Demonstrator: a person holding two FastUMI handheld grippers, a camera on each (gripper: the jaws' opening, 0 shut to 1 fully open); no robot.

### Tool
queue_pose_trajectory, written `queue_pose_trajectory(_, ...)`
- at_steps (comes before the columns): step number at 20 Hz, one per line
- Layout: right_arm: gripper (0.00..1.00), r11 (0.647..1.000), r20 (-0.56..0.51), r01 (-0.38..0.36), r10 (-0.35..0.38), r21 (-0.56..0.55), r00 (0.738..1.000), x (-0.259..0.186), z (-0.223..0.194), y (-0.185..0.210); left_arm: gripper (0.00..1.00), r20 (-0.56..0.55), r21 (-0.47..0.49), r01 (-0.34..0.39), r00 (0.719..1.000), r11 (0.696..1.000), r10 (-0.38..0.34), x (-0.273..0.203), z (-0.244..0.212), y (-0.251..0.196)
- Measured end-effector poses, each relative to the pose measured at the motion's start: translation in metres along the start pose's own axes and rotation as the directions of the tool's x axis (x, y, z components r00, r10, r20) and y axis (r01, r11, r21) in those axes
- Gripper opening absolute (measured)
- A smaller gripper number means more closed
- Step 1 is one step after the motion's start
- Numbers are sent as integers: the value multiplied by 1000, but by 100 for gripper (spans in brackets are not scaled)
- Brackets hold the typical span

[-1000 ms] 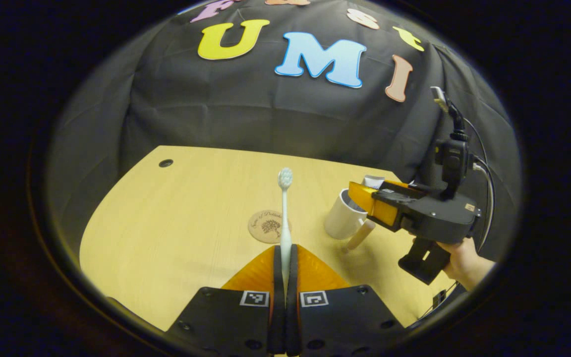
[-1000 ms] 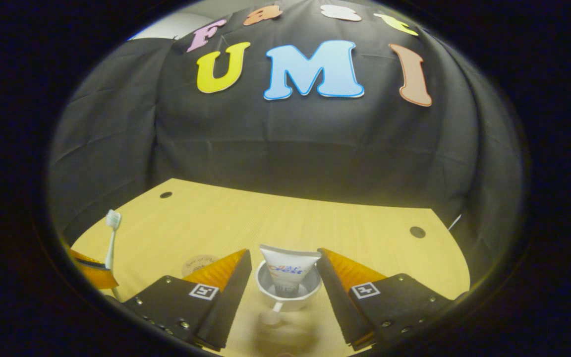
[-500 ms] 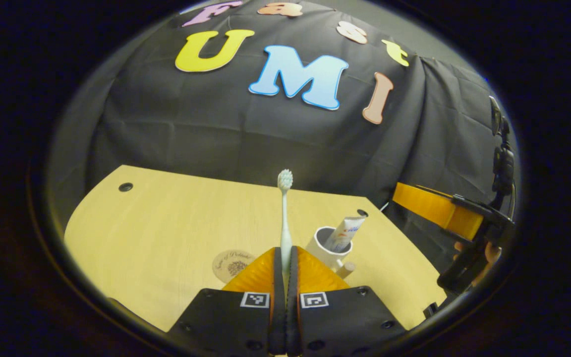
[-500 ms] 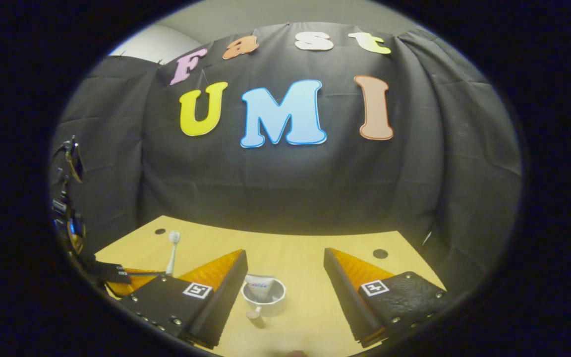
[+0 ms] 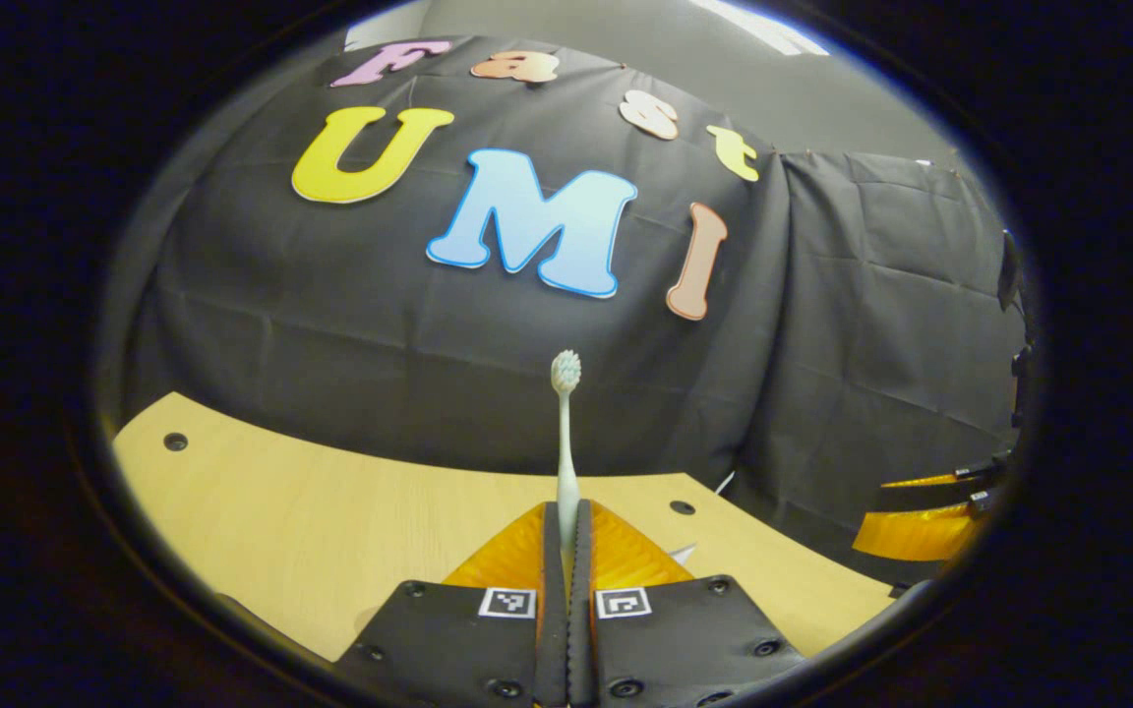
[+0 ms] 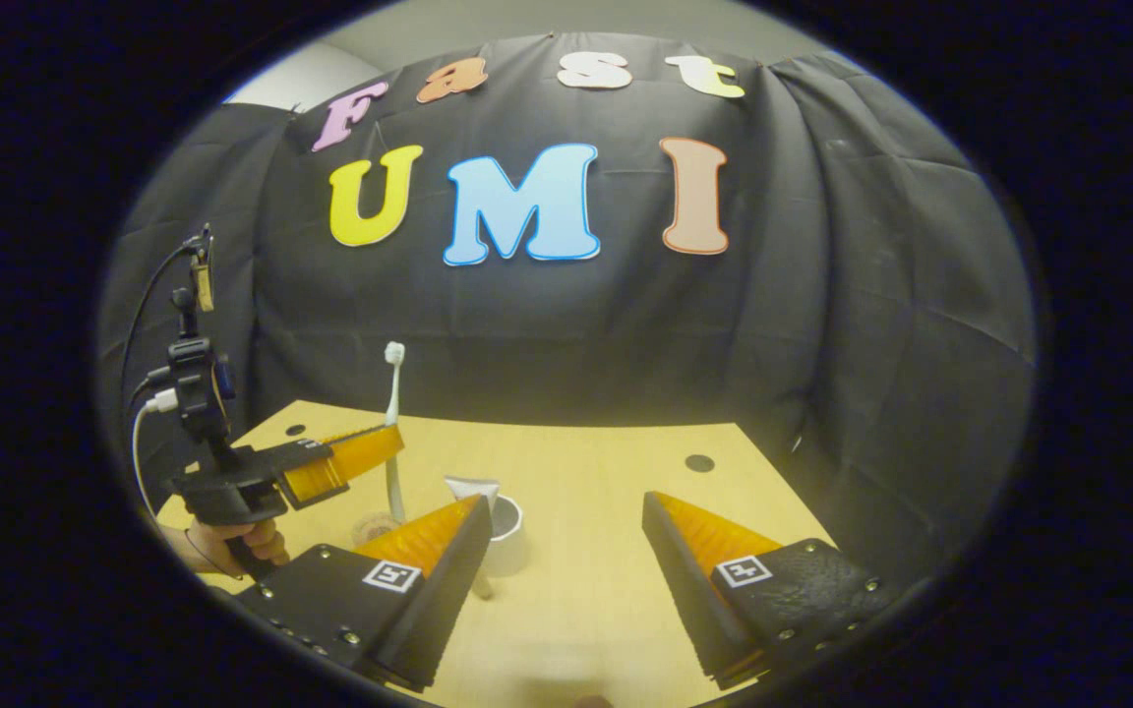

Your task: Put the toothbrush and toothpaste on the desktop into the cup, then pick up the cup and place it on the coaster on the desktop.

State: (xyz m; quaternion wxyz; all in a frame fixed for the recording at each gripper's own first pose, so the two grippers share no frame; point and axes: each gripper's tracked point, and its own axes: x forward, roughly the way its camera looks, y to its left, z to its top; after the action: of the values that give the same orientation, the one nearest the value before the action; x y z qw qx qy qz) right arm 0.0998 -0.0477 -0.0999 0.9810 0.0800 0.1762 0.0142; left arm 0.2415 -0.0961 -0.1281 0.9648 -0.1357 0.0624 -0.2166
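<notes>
Right gripper [image 6: 566,551] fingers spread wide, bare desk [image 6: 586,590] between them. Cup [image 6: 506,536] with toothpaste [image 6: 471,489] just left of gap. Left gripper [image 6: 370,447] holds toothbrush [image 6: 392,413] upright near cup, left of it.

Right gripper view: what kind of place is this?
Likely a staged recording booth, not a real bathroom: a black cloth wall hangs behind a bare wooden desk, and a handheld left gripper carries a toothbrush.
</notes>
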Motion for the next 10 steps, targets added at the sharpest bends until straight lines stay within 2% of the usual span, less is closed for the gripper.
queue_pose_trajectory(6,94,998,-28,27,-26,56,999,-1,-5,-4,8,56,-38,43,998,998,-41,41,-10,-10)
queue_pose_trajectory(10,93,996,-45,35,-32,80,998,-4,-12,-8,8,22,-53,49,999,997,-48,60,-34,-14)
